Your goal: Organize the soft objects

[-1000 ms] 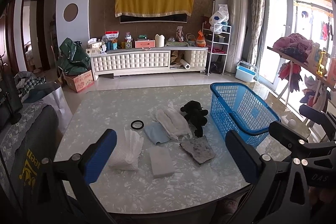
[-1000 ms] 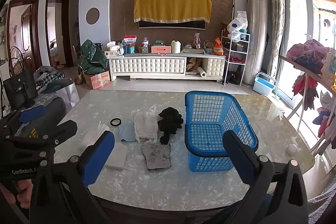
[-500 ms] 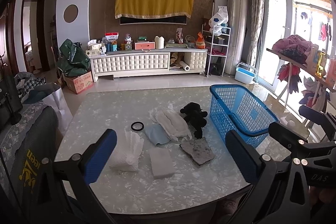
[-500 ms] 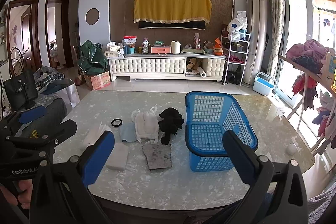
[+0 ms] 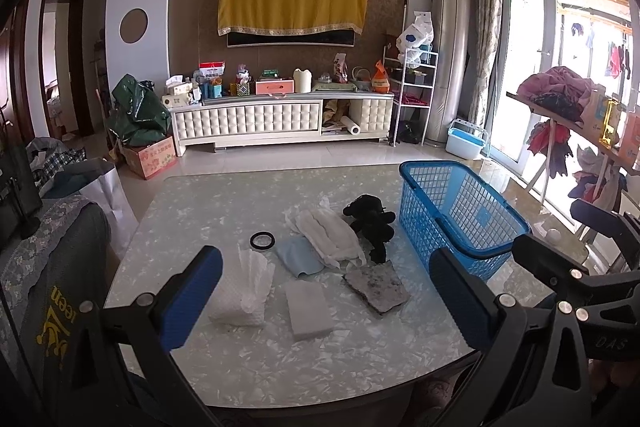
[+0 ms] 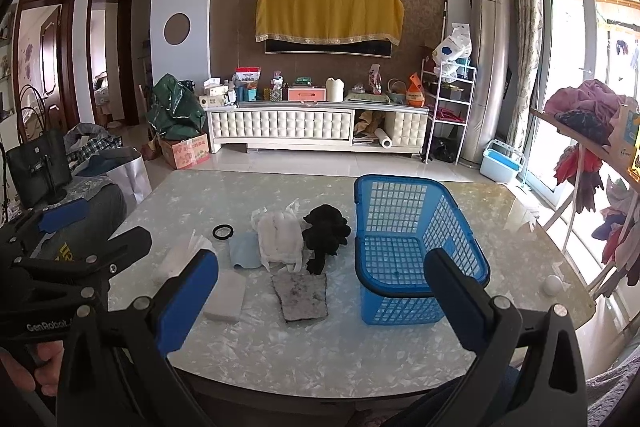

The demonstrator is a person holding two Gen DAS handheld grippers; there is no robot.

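Left wrist view sets out the soft things in a loose cluster on the pale marbled bench (image 5: 248, 367): a crumpled white tissue-like cloth (image 5: 246, 291), a flat white sponge block (image 5: 307, 309), a ragged grey felt scrap (image 5: 377, 285), a folded pale blue cloth (image 5: 299, 256), a white quilted cloth bundle (image 5: 330, 235) and a black plush toy (image 5: 370, 223). A small black ring (image 5: 263, 239) lies just behind the tissue-like cloth. The blue plastic lattice basket (image 5: 460, 215) stands to the right of the cluster, close to the plush toy, and looks empty, so the sorting has apparently not begun.

Both tools hover above the near edge of the bench with nothing between their blue pads: the left hand-held gripper (image 5: 320, 299) is spread wide, and so is the right hand-held gripper (image 6: 320, 299).

A sensible start would be for the right tool to take the pieces nearest the basket, the plush toy or the felt scrap. The thin flat pieces probably need a low approach, pinching an edge or a raised fold. Releasing well inside the rim should stop cloth from draping over it.

Right wrist view looks down into the basket (image 6: 394, 255) and shows its bare lattice floor, plus a small white ball (image 6: 553, 283) on the bench beyond it. From the left, the tissue-like cloth and sponge are seen whole, where the right tool's finger partly covers them.
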